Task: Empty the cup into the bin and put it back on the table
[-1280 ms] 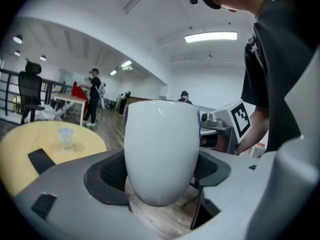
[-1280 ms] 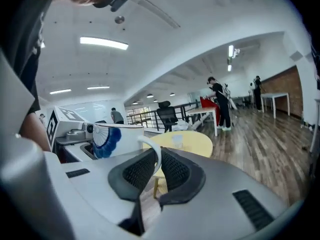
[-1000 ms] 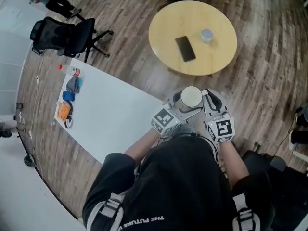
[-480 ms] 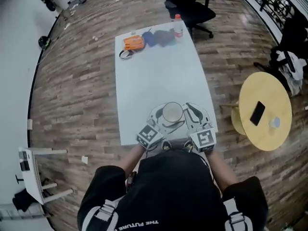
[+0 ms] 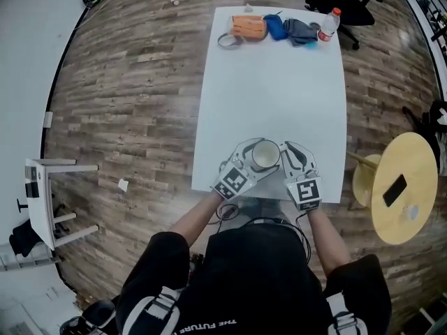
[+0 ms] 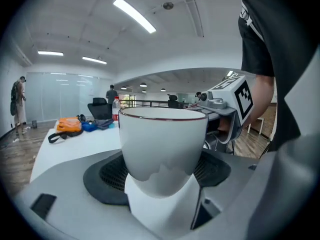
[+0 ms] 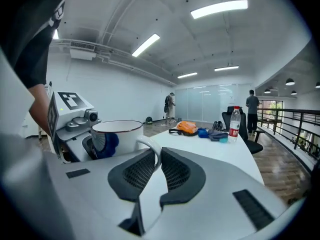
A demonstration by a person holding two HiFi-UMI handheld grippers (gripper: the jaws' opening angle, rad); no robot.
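Cup [image 5: 265,154] upright, mouth up, handle toward right; left claw [image 6: 162,156] clamps body, right claw [image 7: 156,159] pinches handle.

The white cup [image 5: 265,154], dark-rimmed and upright, seemingly empty, hangs over the table's [image 5: 272,82] near edge.

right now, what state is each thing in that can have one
cup: upright, held off both sides, looks empty
left gripper: jaws closed on the cup's body
right gripper: jaws pinched on the cup's handle
water bottle: upright, cap on
phone: lying flat, screen dark
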